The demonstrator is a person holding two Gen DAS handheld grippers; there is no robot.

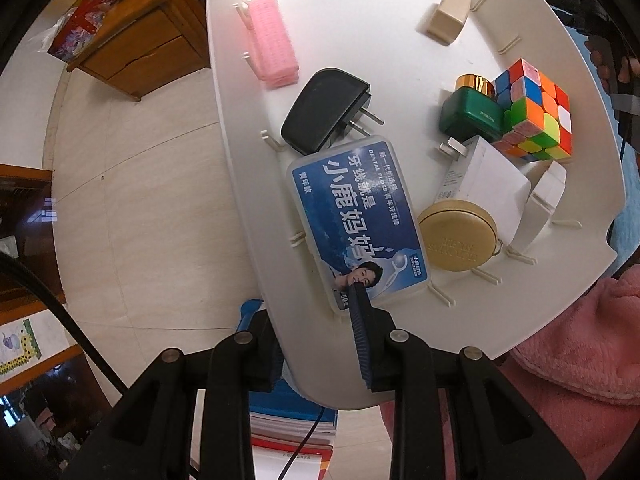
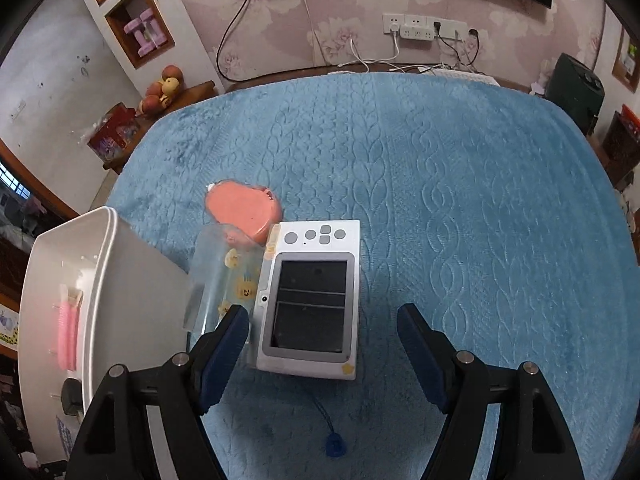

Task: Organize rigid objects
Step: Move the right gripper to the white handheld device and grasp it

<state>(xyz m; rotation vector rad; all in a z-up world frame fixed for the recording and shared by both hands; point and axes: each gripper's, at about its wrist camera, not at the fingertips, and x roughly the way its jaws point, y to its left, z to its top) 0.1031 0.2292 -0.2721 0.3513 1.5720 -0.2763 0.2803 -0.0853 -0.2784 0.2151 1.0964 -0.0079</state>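
Note:
My left gripper (image 1: 306, 300) points down and straddles the near wall of a white bin (image 1: 360, 40), one finger outside and one inside, shut on the wall. In the bin lie a blue dental floss box (image 1: 356, 220), a black plug adapter (image 1: 324, 110), a pink hair roller (image 1: 272, 44), a beige block (image 1: 448, 14), a green bottle (image 1: 472, 114), a colour cube (image 1: 534, 112), a white charger (image 1: 486, 178) and a round tan tin (image 1: 458, 236). My right gripper (image 2: 323, 311) stands open around a white handheld device (image 2: 310, 300) on the blue blanket (image 2: 460, 200). Beside the device lies a clear bottle (image 2: 224, 276) with a salmon lid (image 2: 240, 210).
The white bin (image 2: 132, 280) sits at the blanket's left edge. A small blue tag on a cord (image 2: 334, 446) lies near the front. A wooden cabinet (image 1: 140, 40) stands across the floor, a stack of books (image 1: 292, 428) lies under the bin, and a pink fleece sleeve (image 1: 580, 340) is at right.

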